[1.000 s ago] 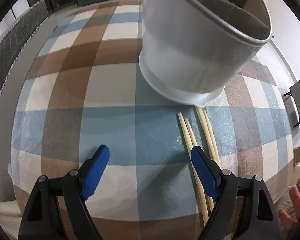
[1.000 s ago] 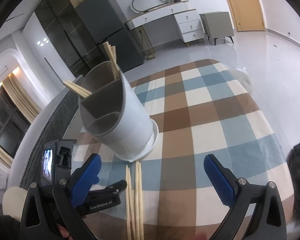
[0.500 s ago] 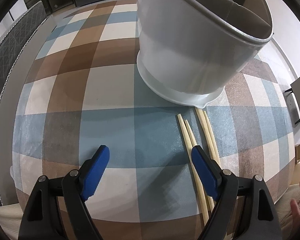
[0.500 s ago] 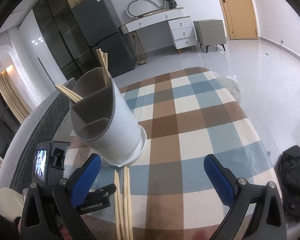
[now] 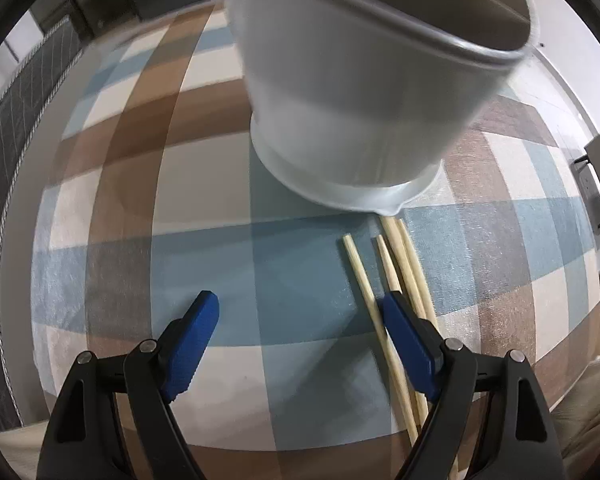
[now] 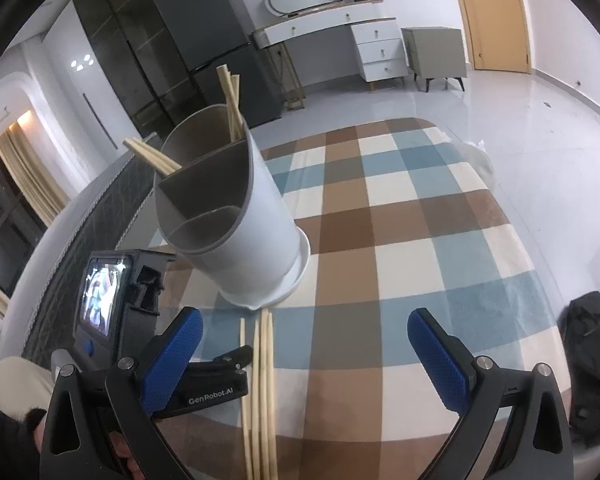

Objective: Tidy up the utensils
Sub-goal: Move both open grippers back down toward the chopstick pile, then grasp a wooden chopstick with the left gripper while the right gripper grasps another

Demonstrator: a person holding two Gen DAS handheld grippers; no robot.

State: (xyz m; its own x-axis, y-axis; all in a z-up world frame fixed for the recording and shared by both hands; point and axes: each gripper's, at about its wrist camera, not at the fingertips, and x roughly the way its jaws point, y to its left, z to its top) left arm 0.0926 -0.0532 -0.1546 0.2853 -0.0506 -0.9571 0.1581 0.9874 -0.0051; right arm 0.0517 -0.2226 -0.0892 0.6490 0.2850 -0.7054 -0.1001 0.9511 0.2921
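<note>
The left gripper (image 5: 298, 332) stands with its blue pads wide apart and nothing between them, tilted steeply down over the checked tablecloth (image 5: 204, 160); its right-hand pad sits just over the near lengths of the loose chopsticks (image 5: 384, 280), though the picture does not settle whether it touches them. The right gripper (image 6: 304, 354) is likewise spread wide and empty, held lower-angled above the same cloth, and in its view the left tool's black body, its little screen (image 6: 100, 300) and a pale sleeve cuff (image 6: 18, 388) show at the lower left. The loose chopsticks lie flat on the cloth in a close bundle, four as far as the left view shows, their far tips reaching to the foot of the white utensil holder (image 6: 240, 216), two of them right at its base rim and the other two ending a little short. The holder stands upright on a flared base, divided inside into compartments; several more chopsticks (image 6: 230, 100) already lean in its rear compartment, some sticking up and some slanting out to the left. Beyond the table edge lie a pale tiled floor, a dark fridge (image 6: 216, 40), a white desk with drawers (image 6: 364, 40) and a wooden door (image 6: 492, 12).
</note>
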